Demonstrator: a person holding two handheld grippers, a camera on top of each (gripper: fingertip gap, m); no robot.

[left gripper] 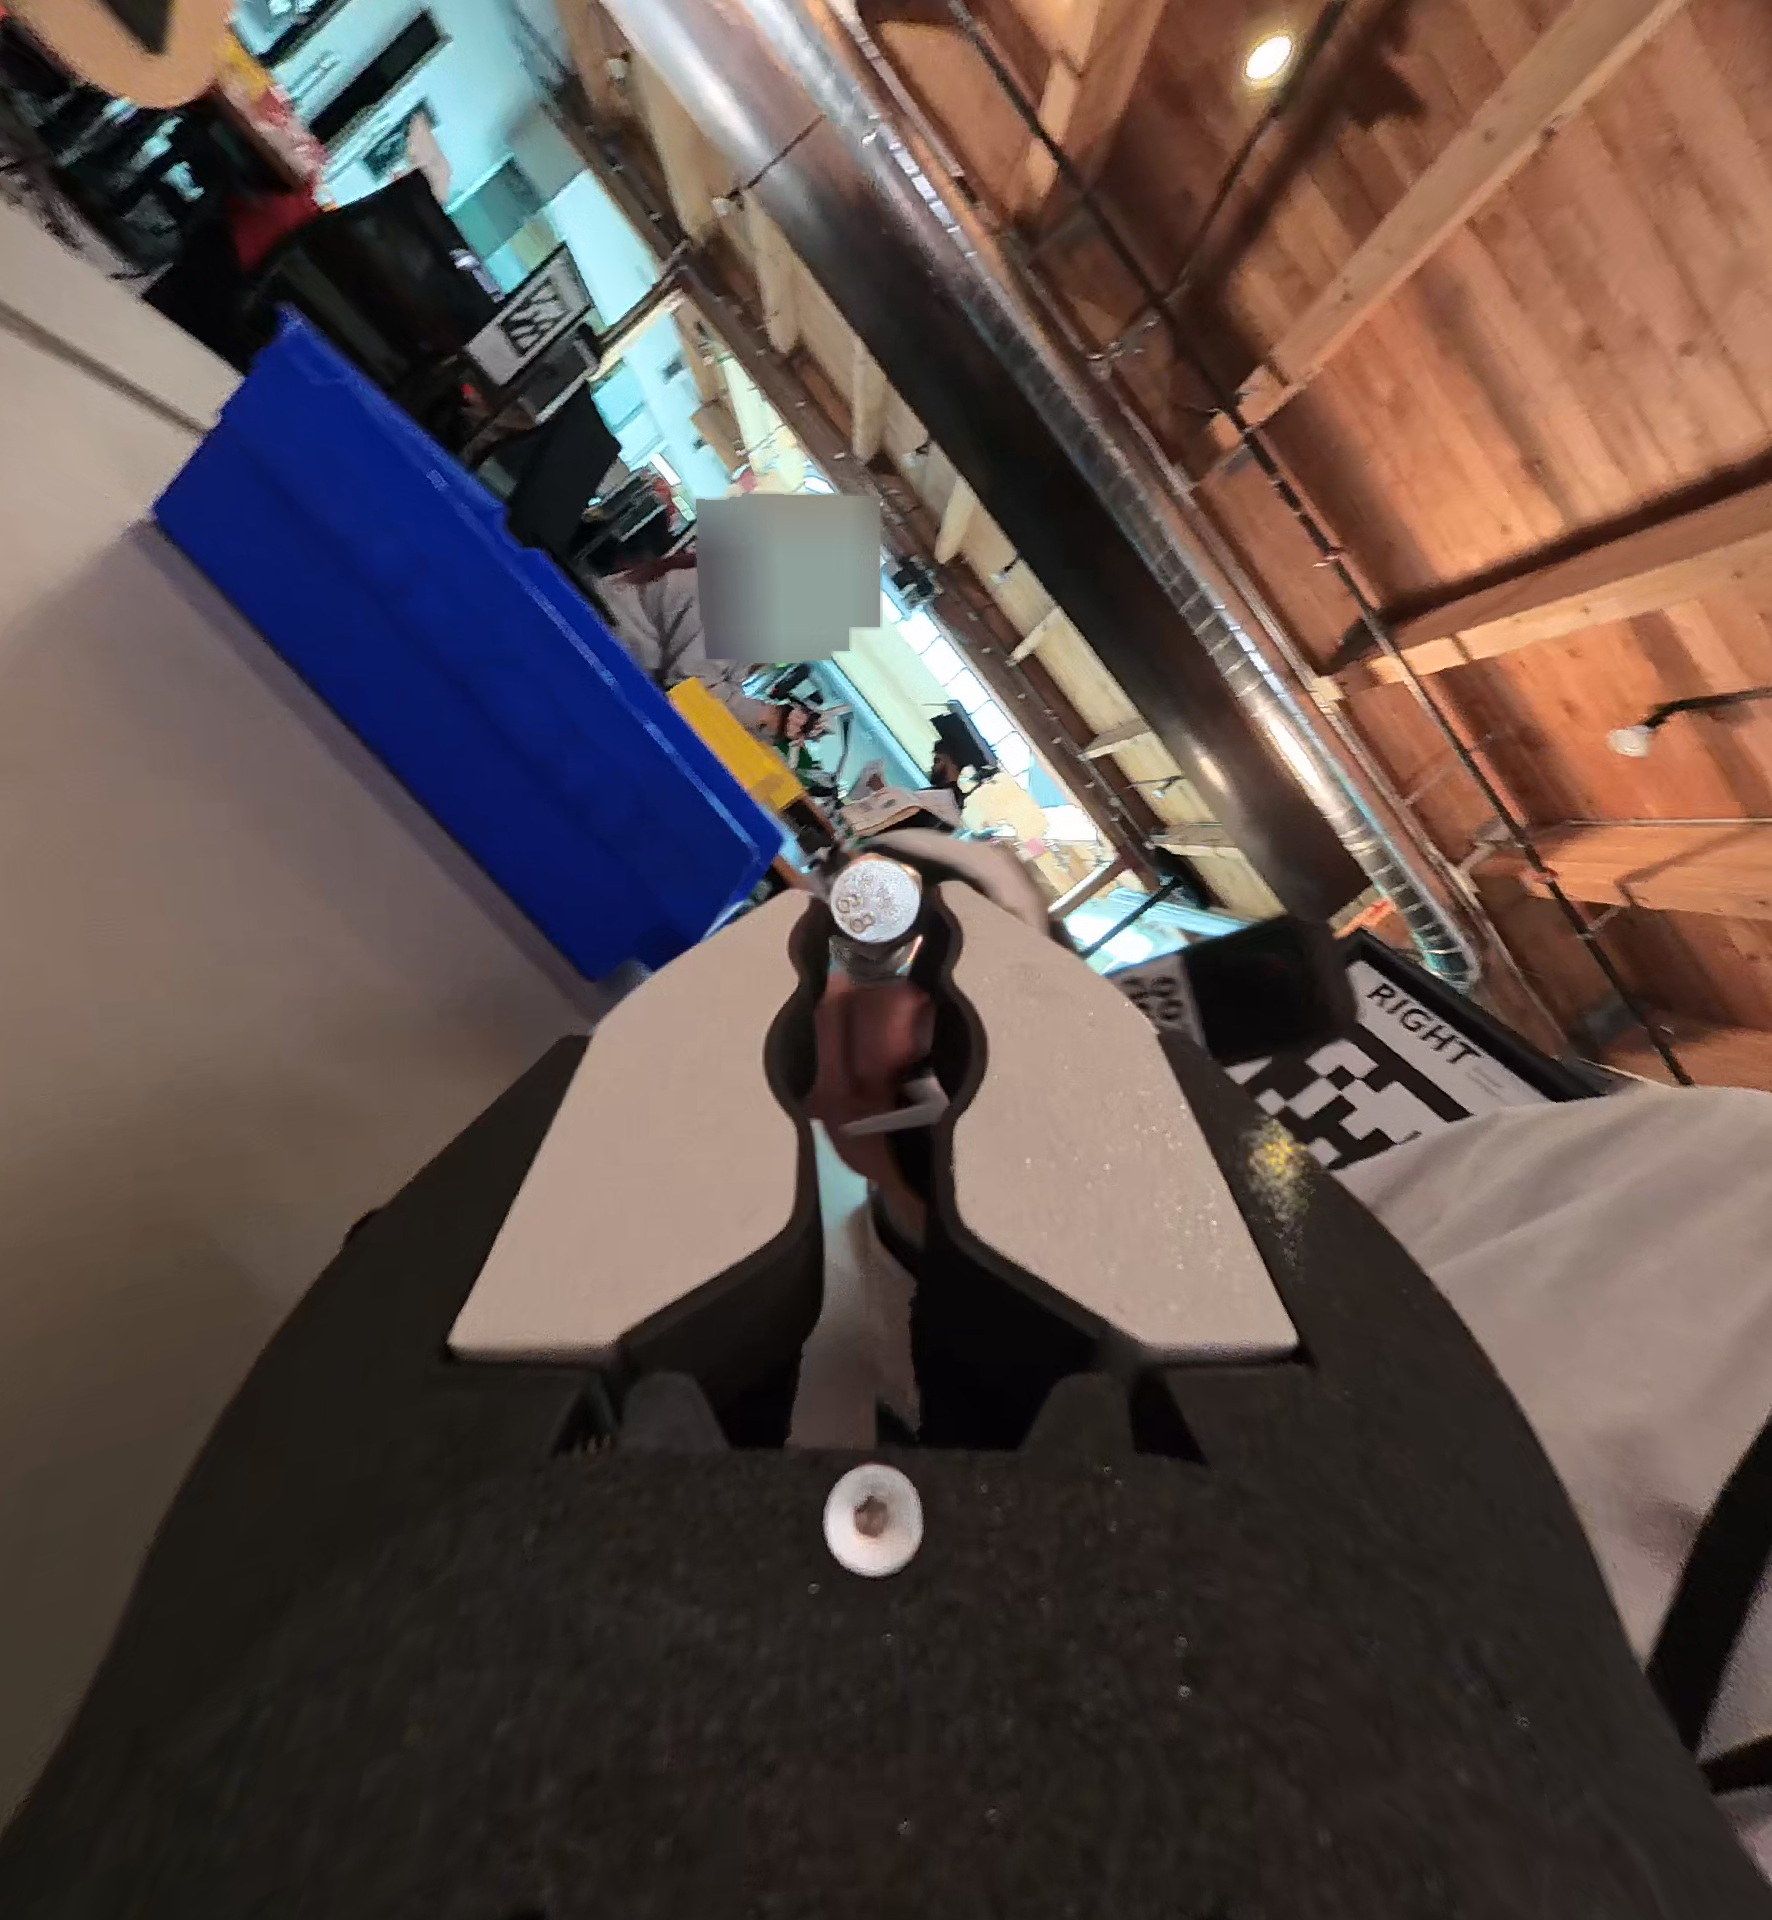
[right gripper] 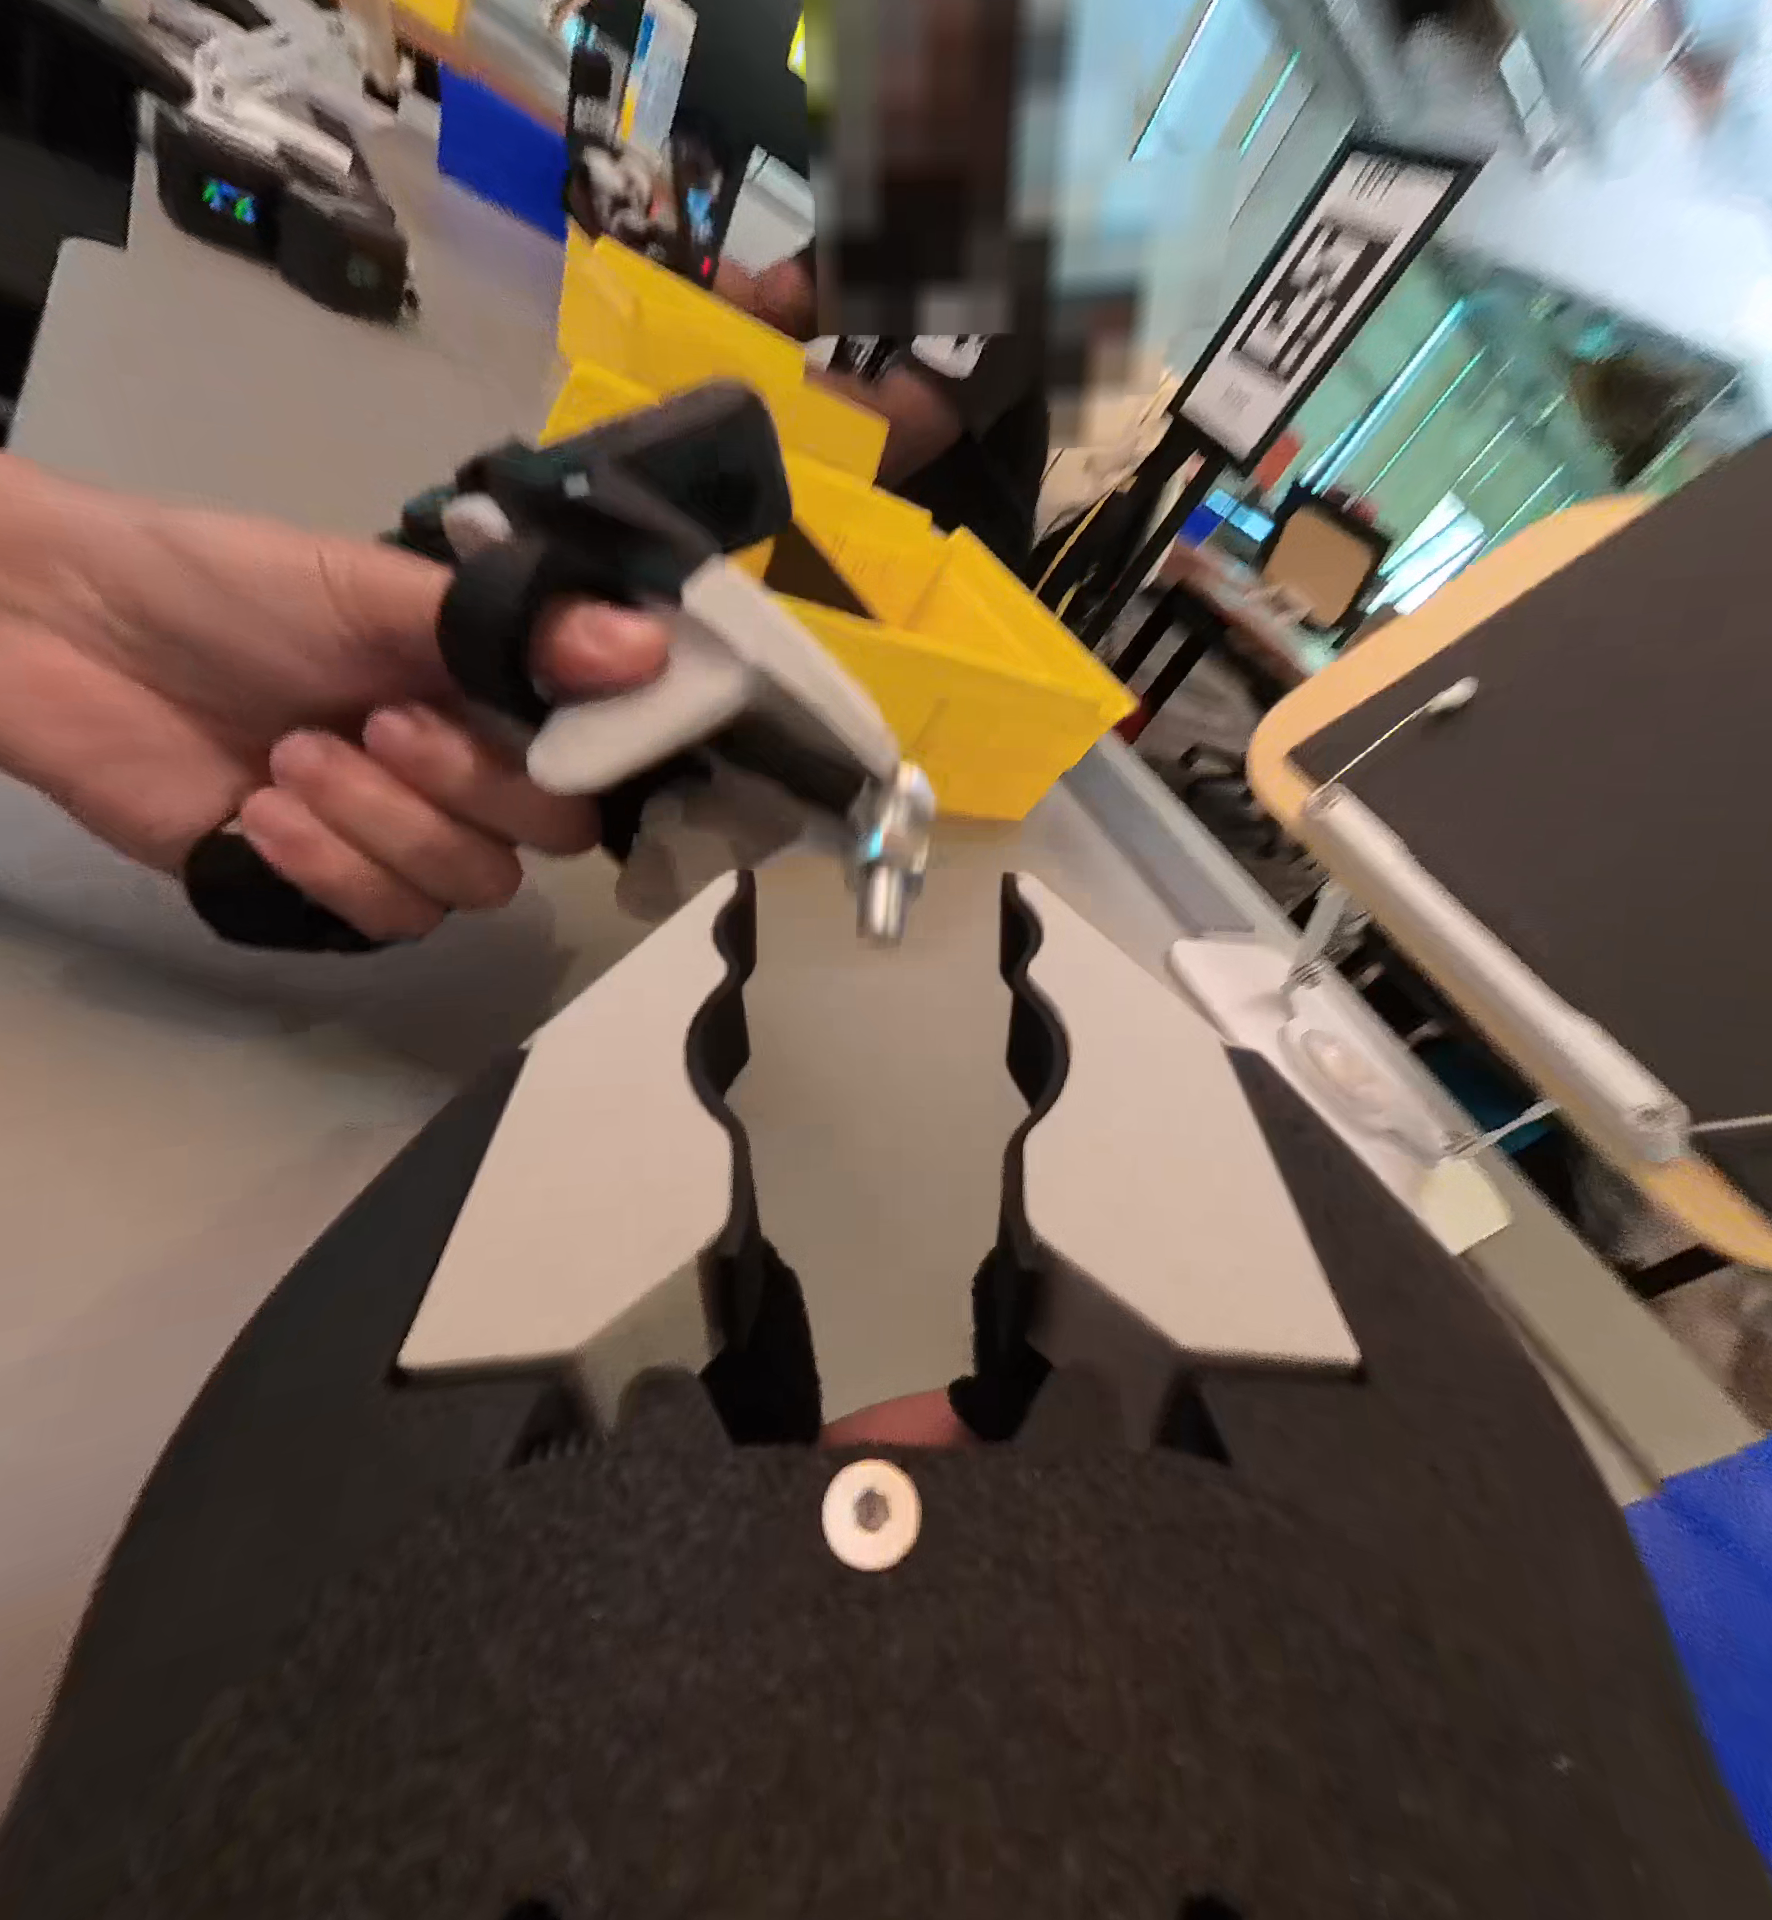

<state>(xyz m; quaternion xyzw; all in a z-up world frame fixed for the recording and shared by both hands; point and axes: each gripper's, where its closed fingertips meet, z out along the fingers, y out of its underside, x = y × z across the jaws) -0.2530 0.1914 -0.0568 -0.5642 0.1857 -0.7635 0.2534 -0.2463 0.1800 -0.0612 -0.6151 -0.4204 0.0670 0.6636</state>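
My left gripper (left gripper: pixel 874 920) is shut on a silver hex-head bolt (left gripper: pixel 874 902); the head stands out just past the fingertips and both pads press on the shank. In the right wrist view a hand (right gripper: pixel 269 727) holds that left gripper (right gripper: pixel 840 758), with the bolt (right gripper: pixel 892 842) pointing down from its tips. My right gripper (right gripper: pixel 874 894) is open and empty. The bolt's lower end hangs just ahead of it, between its spread fingertips, touching neither. The right gripper's black body and checkered marker board (left gripper: pixel 1308 1039) show to the right in the left wrist view.
A blue bin (left gripper: pixel 446 644) stands on the pale table (left gripper: pixel 82 935). A row of yellow bins (right gripper: pixel 965 665) sits behind the bolt. A black board with a tan rim (right gripper: pixel 1640 727) and a metal rod are at the right. Another blue bin corner (right gripper: pixel 1755 1621) is at the lower right. Only a small space, under 4 cm, lies between the two pairs of fingers.
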